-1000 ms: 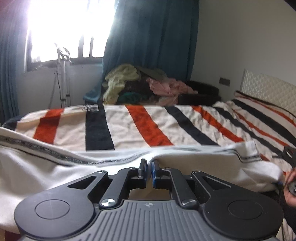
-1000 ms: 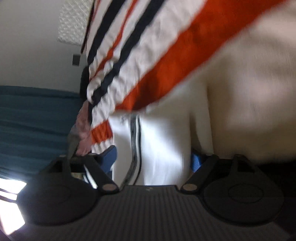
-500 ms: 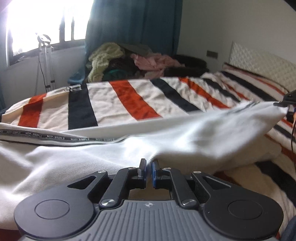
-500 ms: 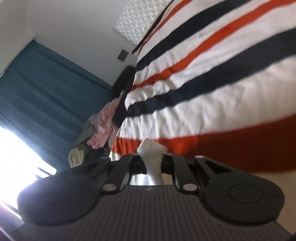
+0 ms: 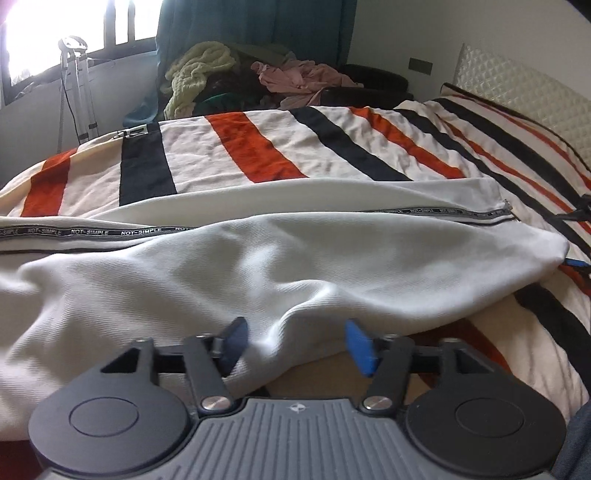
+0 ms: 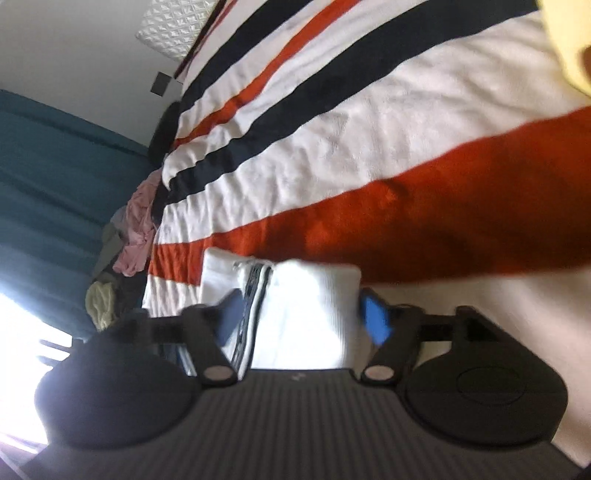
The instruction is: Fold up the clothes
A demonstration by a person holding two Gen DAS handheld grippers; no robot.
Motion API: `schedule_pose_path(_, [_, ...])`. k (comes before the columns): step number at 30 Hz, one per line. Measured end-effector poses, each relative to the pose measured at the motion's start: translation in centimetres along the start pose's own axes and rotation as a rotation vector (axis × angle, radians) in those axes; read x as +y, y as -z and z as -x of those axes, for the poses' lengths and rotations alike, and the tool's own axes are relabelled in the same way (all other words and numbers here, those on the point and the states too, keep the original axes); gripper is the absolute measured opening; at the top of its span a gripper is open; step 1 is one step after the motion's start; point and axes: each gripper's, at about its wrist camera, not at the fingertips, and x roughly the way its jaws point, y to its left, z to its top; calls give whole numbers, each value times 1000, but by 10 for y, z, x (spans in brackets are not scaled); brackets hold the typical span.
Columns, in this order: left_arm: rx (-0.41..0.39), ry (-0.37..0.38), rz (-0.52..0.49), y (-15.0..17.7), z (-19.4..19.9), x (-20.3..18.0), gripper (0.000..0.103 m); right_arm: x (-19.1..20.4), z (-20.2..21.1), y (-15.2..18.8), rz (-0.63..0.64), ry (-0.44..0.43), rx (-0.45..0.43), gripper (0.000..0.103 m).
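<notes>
Both jaws opening, left gripper point(image 5: 293, 345) and right gripper point(image 6: 301, 317) releasing white trousers point(image 5: 258, 266) on bed point(image 5: 332, 147); back out cleanly, don't drag fold.

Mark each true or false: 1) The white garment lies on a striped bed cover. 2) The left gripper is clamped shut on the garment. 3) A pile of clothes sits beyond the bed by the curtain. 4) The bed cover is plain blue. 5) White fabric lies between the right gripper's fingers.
1) True: the garment lies on the striped cover.
2) False: the left gripper has its jaws apart and opening; fabric bunches between them unpinched.
3) True: the pile sits by the teal curtain.
4) False: it is white with orange and black stripes.
5) True: the garment's end lies between the right gripper's opening jaws.
</notes>
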Motion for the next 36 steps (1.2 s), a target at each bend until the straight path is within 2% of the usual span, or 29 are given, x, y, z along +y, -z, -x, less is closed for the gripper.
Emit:
schedule_pose_path(3, [-18, -1, 3, 0, 10, -3, 77, -10, 9, 16, -114, -100, 112, 81])
schedule_pose_path(5, [-44, 2, 9, 1, 18, -4, 79, -23, 4, 30, -216, -146, 215, 81])
schedule_pose_path(7, [-60, -5, 21, 2, 24, -4, 80, -32, -12, 42, -278, -114, 318, 79])
schedule_pose_path(9, [-73, -14, 32, 1, 27, -4, 80, -32, -26, 48, -250, -52, 347, 78])
schedule_pose_path(13, [-103, -53, 65, -4, 26, 3, 80, -13, -49, 53, -152, -63, 333, 82])
schedule_pose_path(16, [-153, -99, 75, -7, 29, 9, 80, -5, -57, 43, -170, -183, 274, 81])
schedule_pose_path(18, [-224, -183, 46, -8, 33, 10, 84, 2, -57, 35, -152, -258, 236, 81])
schedule_pose_path(20, [-279, -234, 42, -13, 33, 15, 84, 8, -58, 29, -125, -313, 211, 81])
schedule_pose_path(23, [-280, -279, 75, -20, 14, 25, 85, 3, -67, 26, -121, -244, 185, 81])
schedule_pose_path(25, [-280, -309, 97, -25, 2, 32, 85, -3, -73, 25, -135, -198, 167, 77])
schedule_pose_path(27, [-210, -343, 110, -24, -16, 40, 84, -8, -78, 24, -165, -185, 160, 78])
schedule_pose_path(30, [-99, -359, 179, -17, -33, 52, 83, -2, -82, 21, -137, -196, 153, 81])
schedule_pose_path(32, [-72, -348, 189, -14, -36, 57, 83, 5, -81, 20, -109, -244, 136, 82])
schedule_pose_path(36, [-57, -358, 167, -12, -39, 56, 84, 27, -70, 18, -11, -414, 116, 82])
